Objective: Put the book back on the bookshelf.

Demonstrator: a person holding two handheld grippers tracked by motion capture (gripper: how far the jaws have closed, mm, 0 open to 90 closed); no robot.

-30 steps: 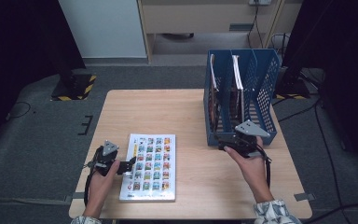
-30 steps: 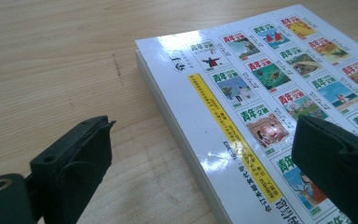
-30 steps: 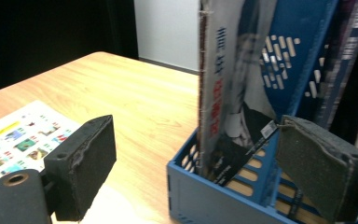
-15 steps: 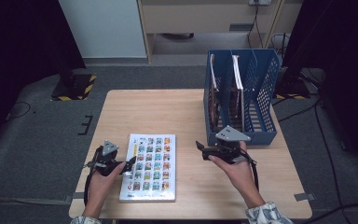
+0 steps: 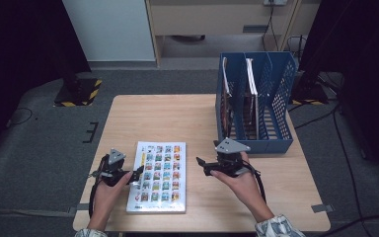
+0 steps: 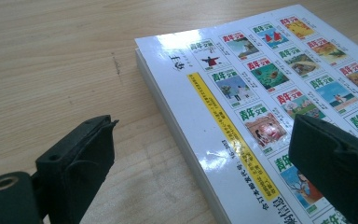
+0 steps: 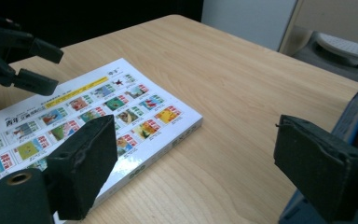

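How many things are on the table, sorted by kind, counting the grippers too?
Flat book lying on the table: 1
Blue file rack: 1
Books standing in the rack: about 2, hard to tell
Grippers: 2, left gripper and right gripper
Total: about 6

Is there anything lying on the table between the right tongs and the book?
Nothing visible. Only bare table lies between the right tongs and the book. The blue file rack stands on the far side of them, away from the book. The left tongs, open, sit at the book's opposite edge.
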